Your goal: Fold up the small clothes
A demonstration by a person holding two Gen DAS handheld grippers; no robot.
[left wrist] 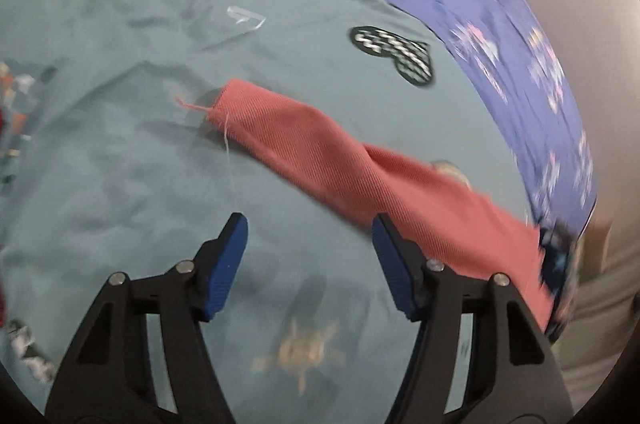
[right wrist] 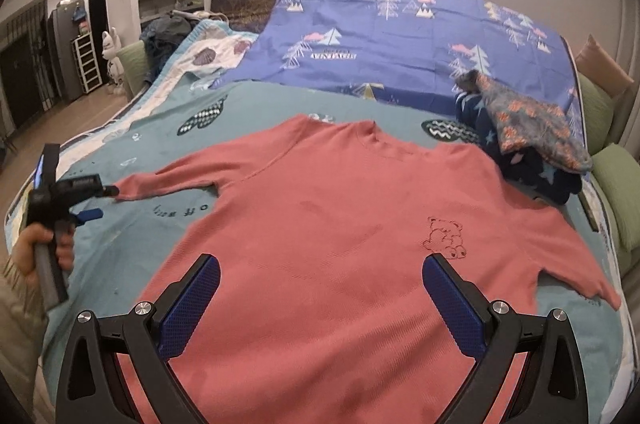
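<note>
A small salmon-pink long-sleeved shirt (right wrist: 328,224) with a little bear outline lies flat, face up, on the teal bed sheet (right wrist: 132,264). My right gripper (right wrist: 320,276) is open and empty, hovering over the shirt's lower body. My left gripper (left wrist: 310,224) is open and empty, just short of the shirt's left sleeve (left wrist: 320,147), which stretches across the sheet with its cuff at the left. The left gripper also shows in the right wrist view (right wrist: 98,201), held by a hand next to the sleeve cuff.
A pile of folded dark and patterned clothes (right wrist: 532,135) sits beside the shirt's right shoulder. A blue tree-print cover (right wrist: 400,39) lies behind. Green cushions (right wrist: 616,191) line the bed's right edge. Room furniture stands at the far left.
</note>
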